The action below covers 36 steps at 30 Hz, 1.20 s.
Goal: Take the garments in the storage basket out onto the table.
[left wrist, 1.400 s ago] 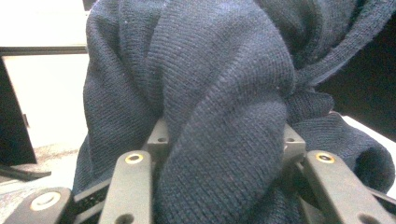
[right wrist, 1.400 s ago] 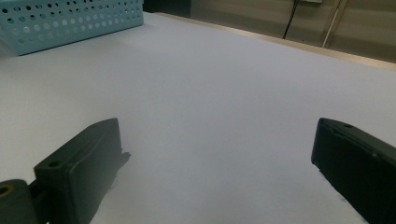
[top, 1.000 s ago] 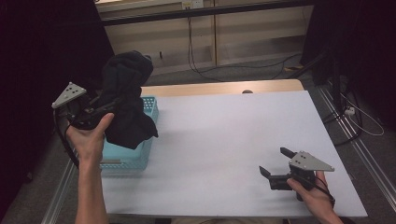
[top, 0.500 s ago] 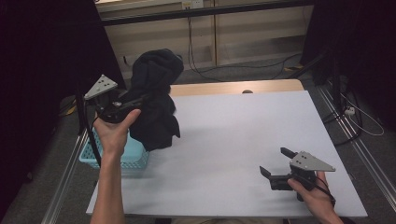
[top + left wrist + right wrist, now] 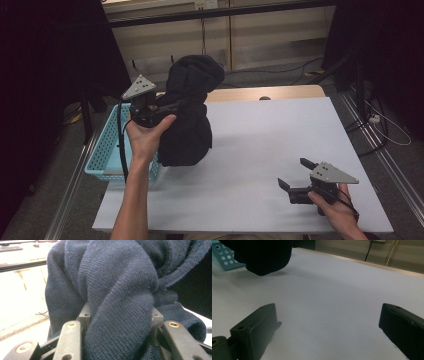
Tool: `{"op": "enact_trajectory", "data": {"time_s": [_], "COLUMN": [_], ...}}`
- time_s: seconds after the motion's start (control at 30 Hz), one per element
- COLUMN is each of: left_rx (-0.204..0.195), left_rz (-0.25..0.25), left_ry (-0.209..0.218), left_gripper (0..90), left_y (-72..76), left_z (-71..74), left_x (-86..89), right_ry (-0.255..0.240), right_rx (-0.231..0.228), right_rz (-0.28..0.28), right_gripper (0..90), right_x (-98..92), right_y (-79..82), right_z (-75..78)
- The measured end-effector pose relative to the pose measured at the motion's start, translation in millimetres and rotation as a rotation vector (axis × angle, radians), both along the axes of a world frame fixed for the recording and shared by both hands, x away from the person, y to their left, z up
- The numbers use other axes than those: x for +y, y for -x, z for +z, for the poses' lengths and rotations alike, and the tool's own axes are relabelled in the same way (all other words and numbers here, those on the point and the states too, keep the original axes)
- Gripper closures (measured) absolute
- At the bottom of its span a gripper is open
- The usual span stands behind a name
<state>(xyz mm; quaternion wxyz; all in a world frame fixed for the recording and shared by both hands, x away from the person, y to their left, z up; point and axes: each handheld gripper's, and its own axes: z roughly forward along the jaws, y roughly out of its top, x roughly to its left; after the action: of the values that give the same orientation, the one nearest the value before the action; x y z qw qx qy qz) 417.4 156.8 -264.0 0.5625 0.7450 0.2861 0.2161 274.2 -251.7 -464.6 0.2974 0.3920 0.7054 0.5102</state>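
1. A person's left gripper [image 5: 167,106] holds a bundled dark navy knit garment [image 5: 190,107] above the left part of a white desk [image 5: 280,135], the cloth hanging in thick folds from the jaws.

2. Seen along the left gripper's own jaws, the garment [image 5: 120,297] is a twisted rope of ribbed knit wedged between them; the jaws are clamped on the fabric, which bulges over and around them.

3. The lower end of the garment hangs over the desk's left edge, just beside a light blue perforated basket [image 5: 107,150] that sits at the desk's left side. Whether the cloth touches the basket rim cannot be told from the high view.

4. The person's left hand [image 5: 147,137] grips the tool from below, with the grey three-cornered plate on top and a black cable trailing down the forearm.

5. The right gripper [image 5: 295,176] rests low at the near right of the desk, well apart from the garment, held in the right hand [image 5: 335,202].

6. Its jaws stand wide apart with bare white desk [image 5: 332,305] between them; the garment's hanging end [image 5: 264,257] and a corner of the basket [image 5: 224,257] show farther off.
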Motion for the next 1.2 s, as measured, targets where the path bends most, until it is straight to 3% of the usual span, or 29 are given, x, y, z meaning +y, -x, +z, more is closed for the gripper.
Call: {"op": "enact_trajectory", "data": {"time_s": [0.17,0.4,0.53,0.8,1.2], "left_rx": [0.007,0.038,0.051,0.117,0.147], "left_rz": [-0.042,-0.083,-0.107,-0.127,-0.129], "left_ry": [0.001,-0.008,-0.029,-0.076,-0.162], "left_gripper": [54.5,54.4,54.2,53.7,52.1], "left_y": [-1.4,-6.8,-8.5,-18.5,-23.2], "left_z": [2.8,-10.7,-25.5,-61.0,-94.4], "left_x": [-23.4,-51.4,-65.0,-86.3,-112.6], "right_ry": [0.001,-0.003,-0.003,-0.001,0.002], "right_rx": [0.002,-0.001,-0.002,-0.001,-0.002], "right_rz": [-0.002,-0.002,-0.001,0.001,0.003], "right_gripper": [1.5,1.5,1.5,1.5,1.5], "right_x": [-0.9,-1.9,-1.7,-1.6,-1.8], "right_y": [-0.4,0.2,0.2,1.0,1.1], "right_z": [-0.1,0.2,0.2,0.4,0.4]}}
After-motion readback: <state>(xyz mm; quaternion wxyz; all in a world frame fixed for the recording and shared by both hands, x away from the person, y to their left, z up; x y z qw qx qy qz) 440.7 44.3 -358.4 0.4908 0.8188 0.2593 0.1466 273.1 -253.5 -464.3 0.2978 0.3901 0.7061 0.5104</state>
